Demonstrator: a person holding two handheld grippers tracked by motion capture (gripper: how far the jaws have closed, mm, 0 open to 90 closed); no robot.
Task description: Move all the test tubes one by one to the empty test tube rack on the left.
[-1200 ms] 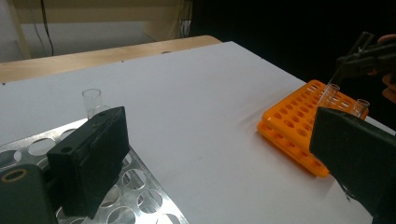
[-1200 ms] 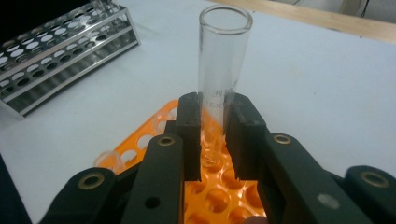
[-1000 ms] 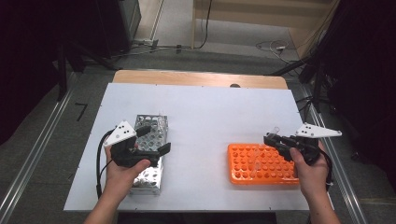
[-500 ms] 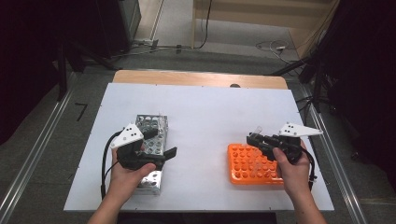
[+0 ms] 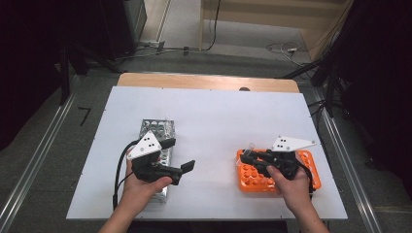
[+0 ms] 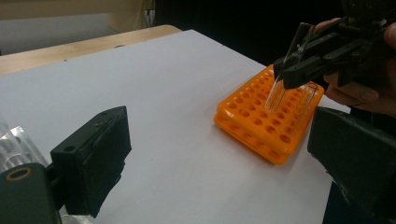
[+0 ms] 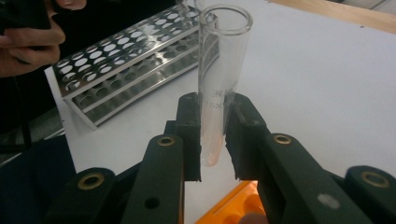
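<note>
Jaws first: the right gripper [image 7: 212,135] is pinching a clear glass tube [image 7: 219,74] between its two black pads, gripping it low on the body, with the open mouth pointing up and the rounded bottom hanging just below the pads. From the left gripper view that same tube [image 6: 286,70] is leaning a little and hovering right over the near rows of the orange rack [image 6: 261,121], its tip close above the holes but not yet in one, as far as can be told.

Over on the other side, the left gripper [image 5: 177,155] is standing with its jaws spread wide and nothing between them, pointing across the white desk [image 5: 214,116] toward the orange rack. It is sitting over the near end of the metal rack [image 5: 155,128], which is lying farther up the desk on the person's left.

My read: the tube is being carried from the metal rack to the orange one, and the step in hand is the placing. The next move is calling for lining the rounded bottom up over one hole, straightening the tube, then lowering it before the jaws let go.

Against the frame a second ago, the right gripper is now sitting farther in toward the middle of the orange rack, having come in from its far right edge. The left gripper is now lower on the metal rack.
</note>
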